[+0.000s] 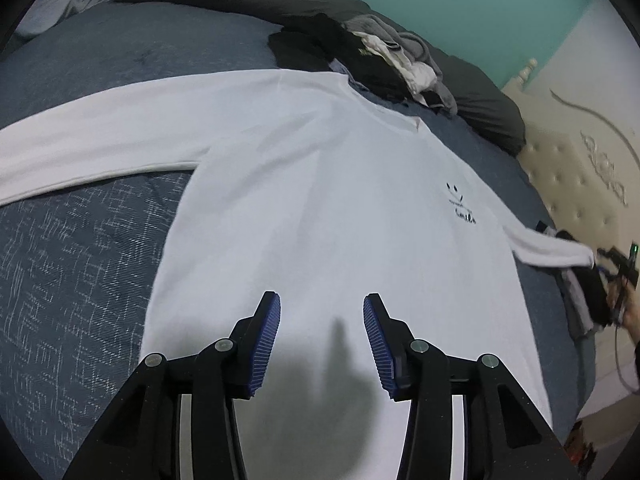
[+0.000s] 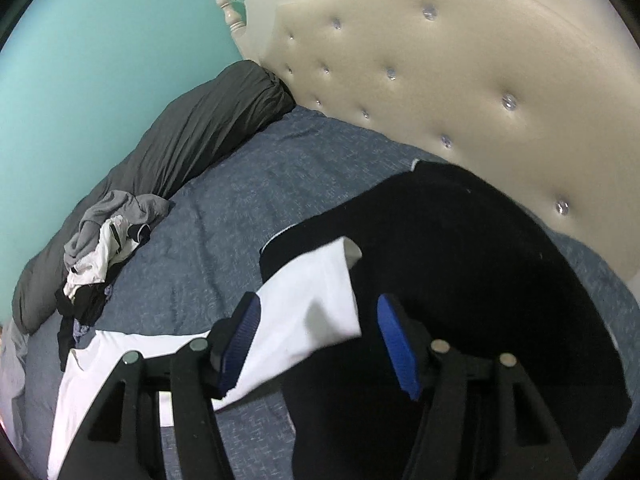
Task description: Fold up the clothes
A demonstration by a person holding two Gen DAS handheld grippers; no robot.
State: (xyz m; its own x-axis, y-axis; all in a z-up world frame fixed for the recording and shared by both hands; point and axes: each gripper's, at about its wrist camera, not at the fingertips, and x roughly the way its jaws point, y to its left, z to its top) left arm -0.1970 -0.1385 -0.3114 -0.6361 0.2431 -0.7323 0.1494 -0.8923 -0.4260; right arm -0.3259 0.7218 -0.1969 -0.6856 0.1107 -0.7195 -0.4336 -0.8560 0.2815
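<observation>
- You are holding the left gripper above the lower body of the white long-sleeved shirt; its two blue-padded fingers are standing wide apart and gripping nothing, and its shadow is falling on the cloth between them.
- The shirt is lying flat, front up, on the blue patterned bedspread, with a small black logo showing on the chest.
- One sleeve is stretching out across the bedspread toward the left of the left wrist view; the other is running toward the right edge, where the right gripper is appearing, partly blurred.
- In the right wrist view, you are holding the right gripper just over that sleeve's cuff end. Its fingers are spread wide on either side of the cuff and are not pinching it; I cannot tell whether the left pad is touching the cloth.
- The cuff is lying on top of a black garment that is spreading out beside the cream tufted headboard.
- A pile of mixed clothes is sitting farther off on the bed, against a rolled dark grey duvet that is lying along the teal wall.
</observation>
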